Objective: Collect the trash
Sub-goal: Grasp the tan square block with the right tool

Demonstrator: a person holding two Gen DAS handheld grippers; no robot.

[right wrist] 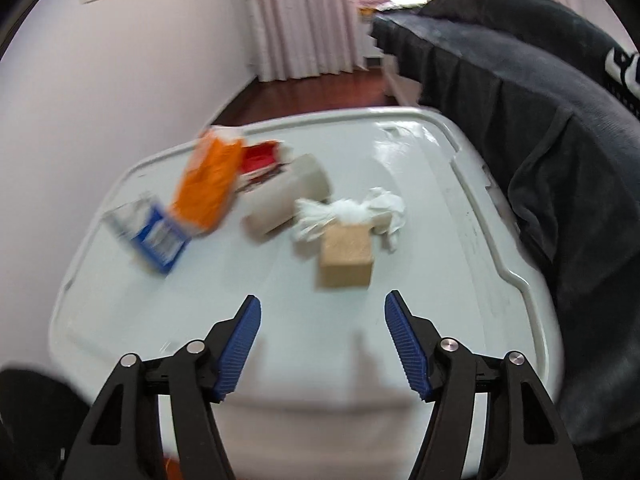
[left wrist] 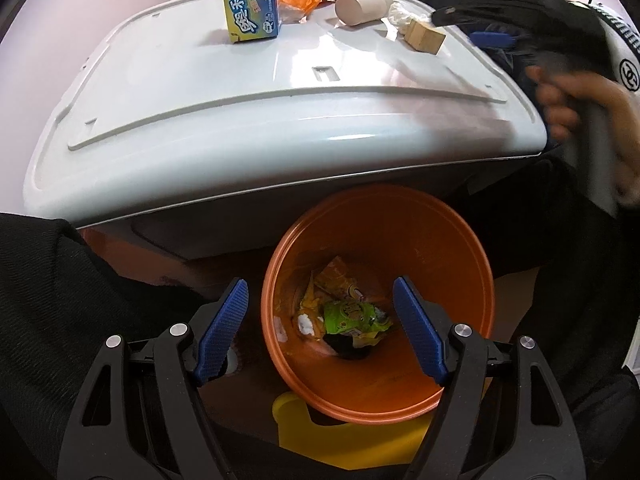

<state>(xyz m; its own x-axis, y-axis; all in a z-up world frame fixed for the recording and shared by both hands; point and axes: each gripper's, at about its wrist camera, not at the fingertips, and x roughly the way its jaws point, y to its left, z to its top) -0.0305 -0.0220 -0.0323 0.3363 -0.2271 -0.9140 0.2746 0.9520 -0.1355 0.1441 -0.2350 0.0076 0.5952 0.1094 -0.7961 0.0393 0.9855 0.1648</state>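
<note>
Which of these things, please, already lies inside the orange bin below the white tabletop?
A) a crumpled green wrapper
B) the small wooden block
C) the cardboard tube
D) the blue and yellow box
A: the left wrist view shows a crumpled green wrapper at the bottom of the orange bin, while the cardboard tube, the wooden block and the blue and yellow box lie on the white tabletop.
</note>
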